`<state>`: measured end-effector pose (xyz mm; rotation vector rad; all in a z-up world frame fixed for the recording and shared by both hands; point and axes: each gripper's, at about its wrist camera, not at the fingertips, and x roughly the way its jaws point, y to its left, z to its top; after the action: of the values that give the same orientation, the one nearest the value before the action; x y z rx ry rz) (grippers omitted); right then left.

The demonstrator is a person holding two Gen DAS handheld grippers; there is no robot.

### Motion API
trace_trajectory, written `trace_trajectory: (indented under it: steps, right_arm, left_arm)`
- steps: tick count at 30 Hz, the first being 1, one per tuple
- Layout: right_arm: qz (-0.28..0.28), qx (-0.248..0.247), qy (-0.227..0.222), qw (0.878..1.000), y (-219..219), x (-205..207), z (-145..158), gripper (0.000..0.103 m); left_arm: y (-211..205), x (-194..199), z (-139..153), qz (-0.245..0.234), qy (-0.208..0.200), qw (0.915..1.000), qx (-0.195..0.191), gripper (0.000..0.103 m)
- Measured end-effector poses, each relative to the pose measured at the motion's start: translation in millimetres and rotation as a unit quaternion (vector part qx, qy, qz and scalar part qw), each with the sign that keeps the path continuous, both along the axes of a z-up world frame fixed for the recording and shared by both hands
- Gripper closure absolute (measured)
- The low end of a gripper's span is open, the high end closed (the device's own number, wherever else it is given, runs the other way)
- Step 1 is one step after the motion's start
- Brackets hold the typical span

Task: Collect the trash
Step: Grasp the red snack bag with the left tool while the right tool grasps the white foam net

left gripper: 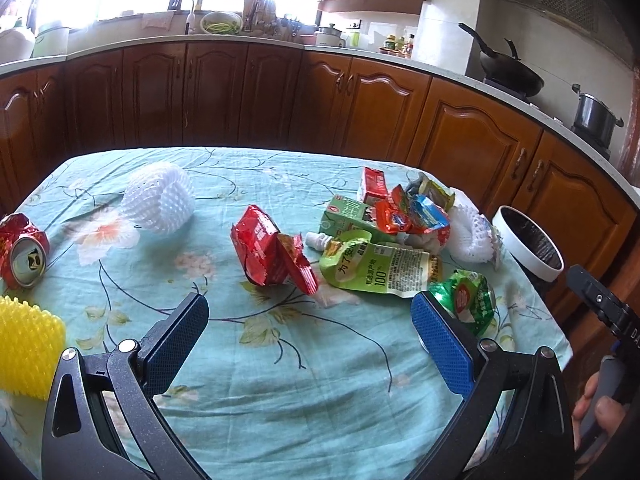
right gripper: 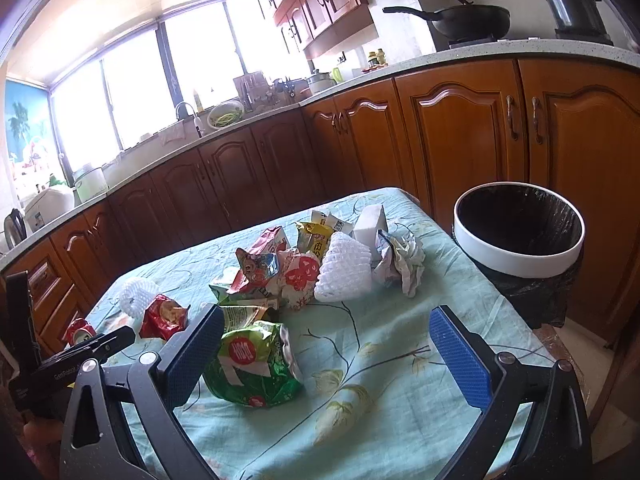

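Litter lies scattered over the floral-clothed table (left gripper: pixel 280 380), most of it heaped toward the bin (right gripper: pixel 520 256), which stands just off the table's edge at two o'clock in the right wrist view, liner open, handy for dropping things in. The right gripper (right gripper: pixel 332 356) is spread wide and empty, low over the cloth, its left pad beside the crushed green can (right gripper: pixel 256 364), probably lining up to take it first. The left gripper (left gripper: pixel 312 344) is likewise wide and empty, facing the red wrapper (left gripper: pixel 268 252) at twelve o'clock. A red can (left gripper: pixel 24 252) lies at ten o'clock.
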<state>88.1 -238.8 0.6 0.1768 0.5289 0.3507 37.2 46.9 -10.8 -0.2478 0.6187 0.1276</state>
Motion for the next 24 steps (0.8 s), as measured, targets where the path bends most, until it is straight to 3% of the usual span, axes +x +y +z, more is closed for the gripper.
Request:
trace_trajectory:
  steps: [4, 9, 12, 19, 22, 24]
  right_arm:
    - [0.004, 0.003, 0.016, 1.0, 3, 25, 2, 0.007]
    - [0.022, -0.003, 0.052, 0.998, 13, 61, -8, 0.028]
    - [0.029, -0.005, 0.078, 0.997, 19, 81, -18, 0.035]
    - [0.037, -0.018, 0.115, 0.993, 28, 114, -39, 0.039]
    - [0.041, -0.019, 0.129, 0.991, 29, 124, -48, 0.055]
    - [0.047, -0.016, 0.137, 0.989, 29, 127, -52, 0.078]
  left_arm:
    - [17, 20, 0, 0.018, 0.023, 0.9995, -0.01, 0.0]
    - [31, 46, -5, 0.031, 0.05, 0.9981, -0.02, 0.003]
    - [37, 60, -9, 0.029, 0.063, 0.9972, -0.028, 0.007]
    - [36, 81, -19, 0.028, 0.087, 0.9958, -0.012, 0.016]
    - [41, 88, -26, 0.029, 0.099, 0.9946, -0.013, 0.028]
    - [43, 92, -31, 0.027, 0.107, 0.9937, -0.02, 0.047]
